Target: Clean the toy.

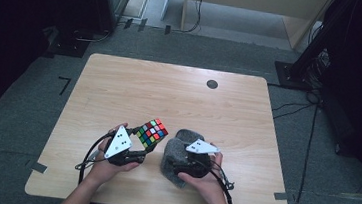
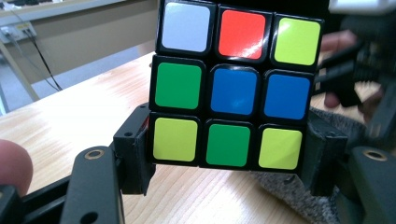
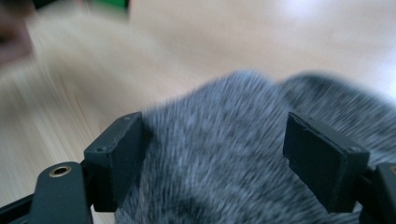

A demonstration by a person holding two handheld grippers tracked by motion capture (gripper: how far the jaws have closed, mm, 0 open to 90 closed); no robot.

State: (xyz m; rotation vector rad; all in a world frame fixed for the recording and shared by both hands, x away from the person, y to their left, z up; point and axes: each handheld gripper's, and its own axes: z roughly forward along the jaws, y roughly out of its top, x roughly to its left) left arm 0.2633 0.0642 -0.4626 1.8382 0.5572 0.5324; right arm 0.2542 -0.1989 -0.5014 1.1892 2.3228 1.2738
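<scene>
Jaws first: we see the left gripper [image 2: 231, 154] clamped on the puzzle cube [image 2: 236, 84], one black pad pressed against each lower side of it, while the right gripper [image 3: 233, 154] stands with its pads spread apart and the grey fuzzy cloth [image 3: 224, 154] lying between them. We cannot tell for certain whether those pads press on the cloth, since the right gripper view is blurred; there is a gap between each pad and the other, and the fabric simply fills it.

From largest down: we note the wooden table [image 1: 135, 87], pale and bare over most of its top. On its near half lies the grey fuzzy cloth [image 1: 179, 152], bunched into a mound just to the right of centre. We see the right gripper [image 1: 190, 165] over the near part of that mound, the person's right hand [image 1: 207, 177] behind it.

Just left of the cloth, we find the puzzle cube [image 1: 152, 132], held up off the table and tilted on a corner, at the tip of the left gripper [image 1: 139, 148], with the left hand [image 1: 108, 163] wrapped around its body. Cube and cloth are near each other but apart. In the left gripper view the cube faces us with white, red and yellow squares along its top row, green and blue in the middle.

Smallest, we note a dark round disc [image 1: 212, 84] on the far right of the table.
</scene>
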